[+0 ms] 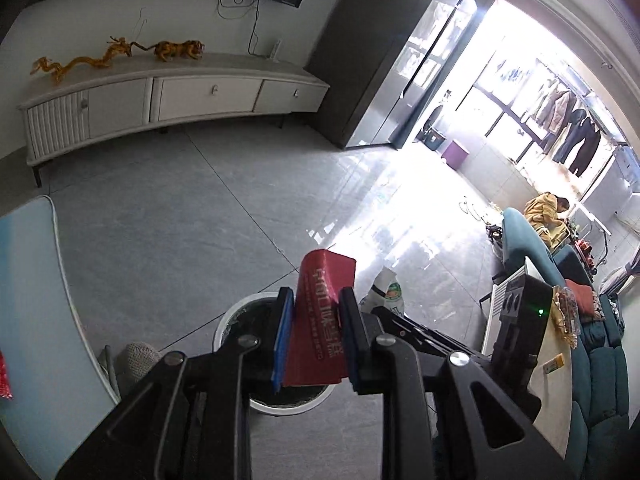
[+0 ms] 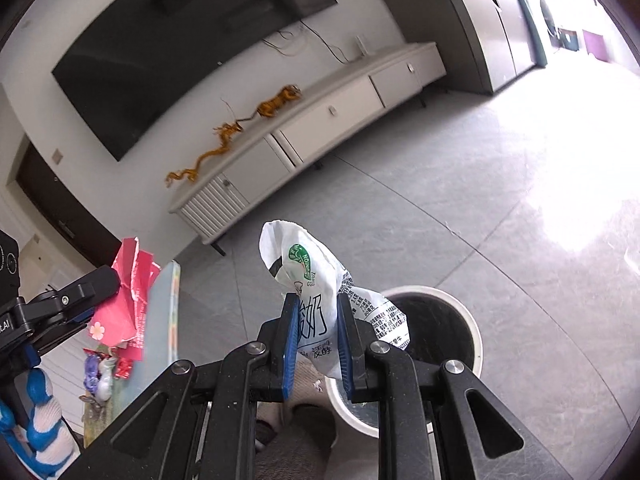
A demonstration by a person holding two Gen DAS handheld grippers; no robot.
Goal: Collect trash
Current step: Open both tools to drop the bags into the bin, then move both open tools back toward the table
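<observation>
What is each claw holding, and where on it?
Left claw: red paper packet, pinched mid-body. Right claw: white wrapper, pinched near its lower half.

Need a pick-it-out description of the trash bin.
Start at the long white TV cabinet under the wall TV, then cross the grey tile floor toward the camera. The trash bin stands there: round, white-rimmed, black-lined, just beyond both claws' wrappers.
</observation>
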